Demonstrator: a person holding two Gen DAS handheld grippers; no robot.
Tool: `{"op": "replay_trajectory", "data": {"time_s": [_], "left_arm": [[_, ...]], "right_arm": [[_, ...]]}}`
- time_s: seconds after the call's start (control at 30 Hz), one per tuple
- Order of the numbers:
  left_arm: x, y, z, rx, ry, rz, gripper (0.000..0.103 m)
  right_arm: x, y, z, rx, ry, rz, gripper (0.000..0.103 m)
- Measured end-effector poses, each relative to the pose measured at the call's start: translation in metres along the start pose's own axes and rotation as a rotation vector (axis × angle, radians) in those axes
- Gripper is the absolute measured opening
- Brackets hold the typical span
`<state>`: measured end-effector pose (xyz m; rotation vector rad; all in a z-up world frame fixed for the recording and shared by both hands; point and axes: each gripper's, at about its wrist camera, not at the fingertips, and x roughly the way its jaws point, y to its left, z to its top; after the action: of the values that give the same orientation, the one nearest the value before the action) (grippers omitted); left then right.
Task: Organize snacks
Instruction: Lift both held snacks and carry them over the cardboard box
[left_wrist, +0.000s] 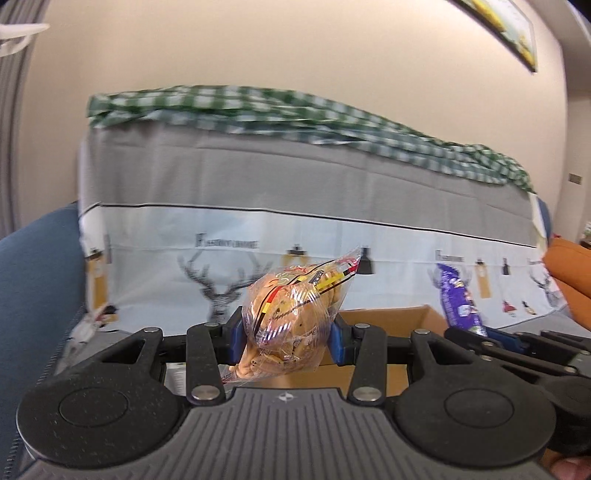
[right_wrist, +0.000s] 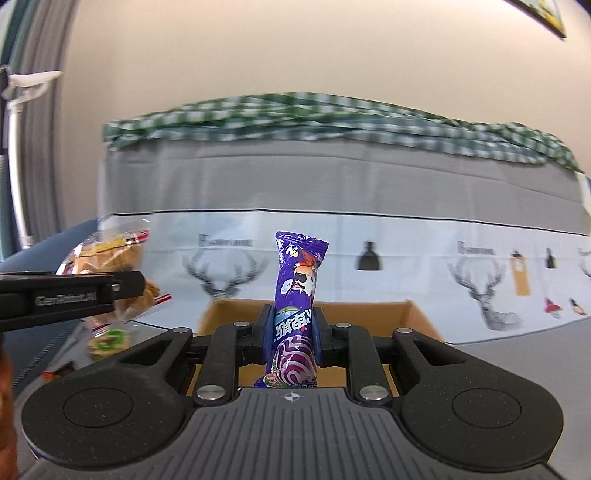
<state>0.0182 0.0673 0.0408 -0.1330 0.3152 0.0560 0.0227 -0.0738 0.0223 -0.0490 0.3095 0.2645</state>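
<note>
My left gripper (left_wrist: 286, 338) is shut on a clear bag of golden cookies (left_wrist: 291, 321) with red, yellow and black stripes, held upright between the blue pads. In the right wrist view that cookie bag (right_wrist: 107, 266) and the left gripper's black side show at the left. My right gripper (right_wrist: 293, 334) is shut on a purple candy packet (right_wrist: 297, 295) that stands upright between its pads. The same purple packet (left_wrist: 458, 299) appears at the right of the left wrist view. An open cardboard box (right_wrist: 417, 314) sits just beyond and below both grippers; its far wall (left_wrist: 388, 319) shows behind the cookies.
A sofa back draped with a grey and white deer-print cloth (right_wrist: 332, 184) and a green checked cloth (right_wrist: 332, 114) fills the background. Another wrapped snack (right_wrist: 109, 341) lies on the seat at the left. An orange cushion (left_wrist: 569, 273) is at the right, a blue armrest (left_wrist: 33, 277) at the left.
</note>
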Motion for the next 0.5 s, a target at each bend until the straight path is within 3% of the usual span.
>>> {"op": "replay_trajectory", "data": {"time_s": [0.23,0.5], "left_arm": [[0.005,-0.044,-0.010,0.062,-0.008,-0.096,0.047],[0.010,-0.070,-0.022,0.113,0.013,-0.182,0.048]], "right_arm": [[0.002,-0.032,-0.007,0.021,0.009,-0.085,0.022],[0.005,-0.045,-0.013,0.037,0.020,-0.120,0.021]]}}
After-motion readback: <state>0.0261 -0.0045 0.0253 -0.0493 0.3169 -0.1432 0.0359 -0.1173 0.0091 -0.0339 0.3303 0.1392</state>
